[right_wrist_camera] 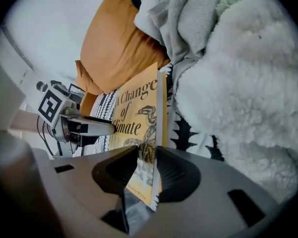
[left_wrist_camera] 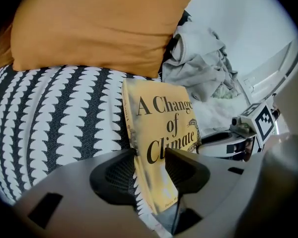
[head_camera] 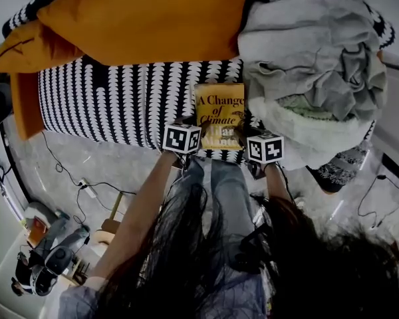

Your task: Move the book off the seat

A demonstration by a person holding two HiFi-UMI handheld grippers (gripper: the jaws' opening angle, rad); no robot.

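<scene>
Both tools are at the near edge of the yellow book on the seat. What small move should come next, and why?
Probably lift the book slightly, straight up: the left tool and right tool each pinch a near corner, and the grey clothes crowd its right side.

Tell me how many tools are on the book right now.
2. The left tool clamps the book at its near left corner; the right tool clamps its near right corner.
</scene>
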